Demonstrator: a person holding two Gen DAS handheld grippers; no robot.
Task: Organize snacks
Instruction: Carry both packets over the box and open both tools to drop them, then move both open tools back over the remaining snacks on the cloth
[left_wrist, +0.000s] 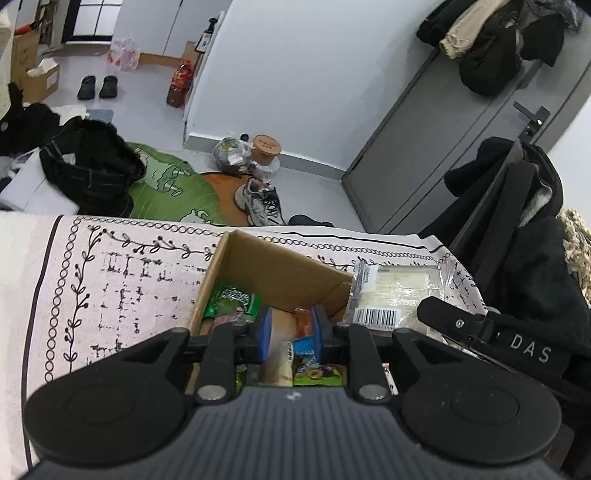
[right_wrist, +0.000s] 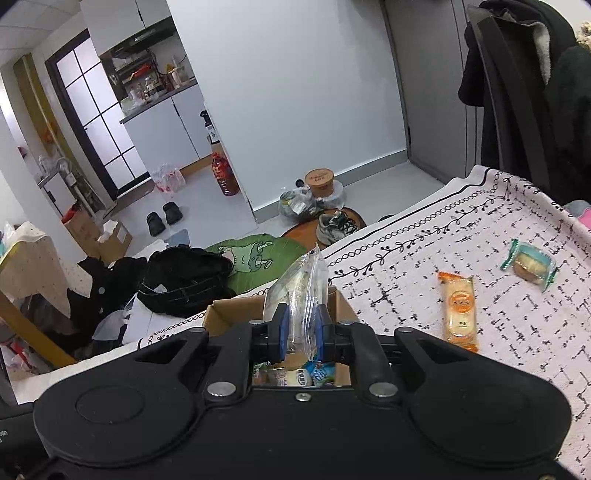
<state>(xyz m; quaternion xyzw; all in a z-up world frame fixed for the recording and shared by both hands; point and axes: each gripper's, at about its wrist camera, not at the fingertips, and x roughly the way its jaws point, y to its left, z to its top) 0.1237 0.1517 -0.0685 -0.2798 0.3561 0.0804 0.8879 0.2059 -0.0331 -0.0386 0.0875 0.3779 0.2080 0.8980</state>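
Right gripper (right_wrist: 301, 334) jaws are clamped on a clear-wrapped snack packet (right_wrist: 299, 291), held upright above the cardboard box (right_wrist: 225, 314). Left gripper (left_wrist: 290, 328) hangs over the box, jaws part open and empty. The packet looks light, crinkly and slippery; a grip on its sealed edge seems safest. Two wrapped snacks (right_wrist: 458, 310) lie on the bench (right_wrist: 517, 332).
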